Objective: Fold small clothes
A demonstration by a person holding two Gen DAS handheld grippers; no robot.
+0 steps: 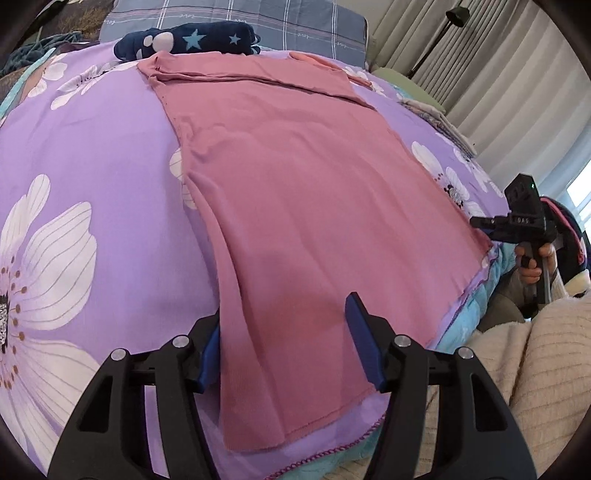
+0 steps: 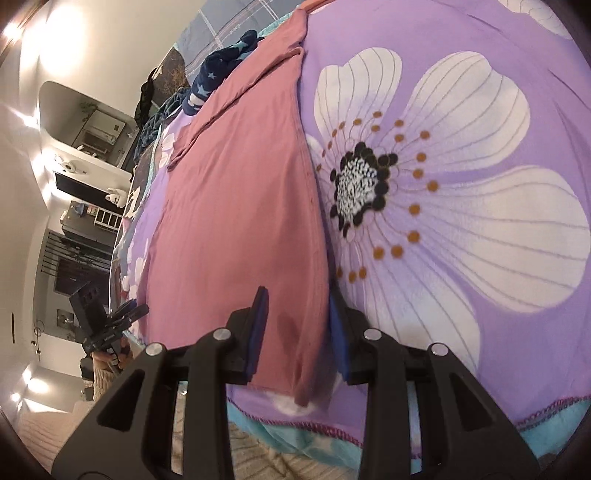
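Observation:
A pink garment (image 1: 295, 184) lies spread flat on the purple flowered bedspread (image 1: 103, 184), its far part folded over. My left gripper (image 1: 284, 332) is open, its jaws straddling the garment's near left corner at the bed edge. The blue pad (image 1: 364, 343) rests on the cloth. My right gripper (image 2: 297, 325) is open too, straddling the garment's (image 2: 236, 192) other near corner and its hemmed edge. The right gripper also shows in the left wrist view (image 1: 517, 221), at the garment's right corner. The left gripper shows small in the right wrist view (image 2: 107, 325).
A folded navy star-print garment (image 1: 188, 40) lies at the far end of the bed before a grey plaid pillow (image 1: 258, 22). A cream knitted blanket (image 1: 535, 369) lies below the bed edge. Curtains (image 1: 498, 74) hang at right. Shelves and furniture (image 2: 85, 192) stand beyond.

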